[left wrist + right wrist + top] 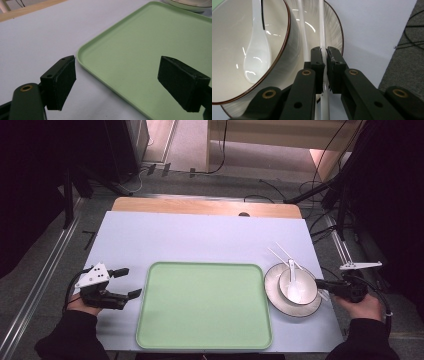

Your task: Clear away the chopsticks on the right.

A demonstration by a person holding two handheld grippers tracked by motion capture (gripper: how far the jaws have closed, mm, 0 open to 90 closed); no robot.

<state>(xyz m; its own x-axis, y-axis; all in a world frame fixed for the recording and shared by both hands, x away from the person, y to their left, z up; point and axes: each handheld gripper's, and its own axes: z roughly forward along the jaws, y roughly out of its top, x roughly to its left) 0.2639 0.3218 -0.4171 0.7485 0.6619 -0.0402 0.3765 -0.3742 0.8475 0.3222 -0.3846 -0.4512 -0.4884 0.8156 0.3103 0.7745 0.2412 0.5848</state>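
- My right gripper (pixel 324 56) has its jaws pressed together on a white chopstick (pixel 322 30), the pads pinching the stick from both sides.
- In the right gripper view that chopstick runs straight away from me, over the rim of the plate (pixel 334 27), and its near end passes down between the jaws.
- A second chopstick (pixel 302 30) lies just beside it, on the side toward the bowl (pixel 227 47); it passes outside the jaws and is not in the pinch.
- The bowl sits on the plate, and a white spoon (pixel 257 55) lies inside it, scoop toward me and handle leading off to the far rim.
- From the high view, plate (pixel 274 292), bowl (pixel 306 295) and spoon (pixel 293 282) stand on the table's (pixel 190 235) right part, just beside the right edge of the green tray (pixel 205 305); I cannot tell whether plate and tray touch.
- There my right gripper (pixel 325 284) comes at the plate from its right side, with my right hand (pixel 357 305) behind it near the table edge.
- The chopsticks (pixel 282 254) stick out past the plate's far rim, slanting away to the left over the light tablecloth.
- My left gripper (pixel 131 282) rests at the left of the tray, jaws spread wide with nothing between them.
- In the left gripper view one pad (pixel 62 82) is over the cloth and the other over the tray (pixel 140 50), the tray's rounded corner lying between them.
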